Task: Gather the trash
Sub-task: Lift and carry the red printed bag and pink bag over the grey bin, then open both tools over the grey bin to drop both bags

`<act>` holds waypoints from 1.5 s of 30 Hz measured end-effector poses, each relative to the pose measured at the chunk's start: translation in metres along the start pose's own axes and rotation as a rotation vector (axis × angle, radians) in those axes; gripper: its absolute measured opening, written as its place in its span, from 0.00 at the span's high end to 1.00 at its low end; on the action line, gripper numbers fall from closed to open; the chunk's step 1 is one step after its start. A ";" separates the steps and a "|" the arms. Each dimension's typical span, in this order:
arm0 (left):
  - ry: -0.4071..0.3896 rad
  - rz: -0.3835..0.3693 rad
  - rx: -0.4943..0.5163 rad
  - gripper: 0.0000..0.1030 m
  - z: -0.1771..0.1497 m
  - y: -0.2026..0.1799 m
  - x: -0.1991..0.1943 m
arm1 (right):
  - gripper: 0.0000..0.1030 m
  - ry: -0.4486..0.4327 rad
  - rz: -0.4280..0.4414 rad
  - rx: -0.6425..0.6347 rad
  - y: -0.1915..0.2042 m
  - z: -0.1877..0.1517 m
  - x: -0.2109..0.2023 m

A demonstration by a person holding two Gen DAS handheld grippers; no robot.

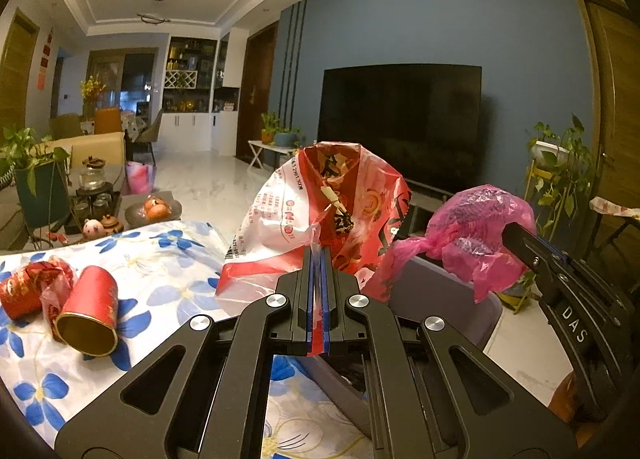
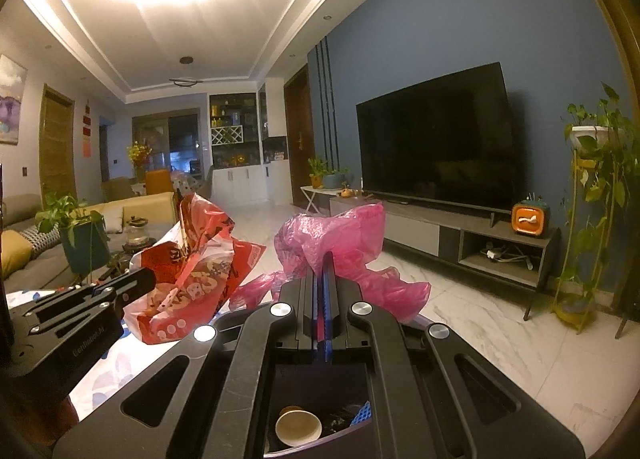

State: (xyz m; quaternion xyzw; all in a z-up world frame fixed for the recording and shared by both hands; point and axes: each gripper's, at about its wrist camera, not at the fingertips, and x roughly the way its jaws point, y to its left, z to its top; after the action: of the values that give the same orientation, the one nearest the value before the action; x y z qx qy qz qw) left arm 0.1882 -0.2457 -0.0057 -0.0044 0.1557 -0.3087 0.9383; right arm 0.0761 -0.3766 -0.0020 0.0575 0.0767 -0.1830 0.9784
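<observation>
1. both tongs are pinched tight: the left gripper (image 1: 318,259) holds the red and white bag (image 1: 320,211) by a thin bit of plastic, and the right gripper (image 2: 323,263) holds the pink bag (image 2: 336,243).
2. the two bags hang in the air, close together, past the edge of the flowered table (image 1: 168,259).
3. right under the right tongs sits the grey bin (image 2: 320,419), with a paper cup (image 2: 298,428) already inside.
4. i think the step now is carrying the bags to the bin. next, lower them over it and let go.
5. a red tube (image 1: 90,309) and a crumpled red wrapper (image 1: 32,287) lie near the left edge of the table, not yet picked up.
</observation>
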 end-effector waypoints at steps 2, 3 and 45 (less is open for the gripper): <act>0.005 -0.002 0.001 0.98 -0.001 -0.002 0.004 | 0.97 0.006 0.000 0.003 -0.001 -0.001 0.002; 0.009 -0.005 0.002 0.98 -0.002 -0.003 0.007 | 0.97 0.007 -0.001 0.003 0.000 -0.001 0.002; 0.084 -0.066 0.004 0.68 -0.017 -0.021 0.048 | 0.95 0.088 0.007 0.039 -0.011 -0.010 0.035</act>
State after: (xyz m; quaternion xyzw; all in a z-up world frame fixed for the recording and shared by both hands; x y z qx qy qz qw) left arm 0.2076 -0.2888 -0.0339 0.0051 0.1942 -0.3396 0.9203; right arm 0.1032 -0.3976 -0.0188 0.0848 0.1158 -0.1784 0.9734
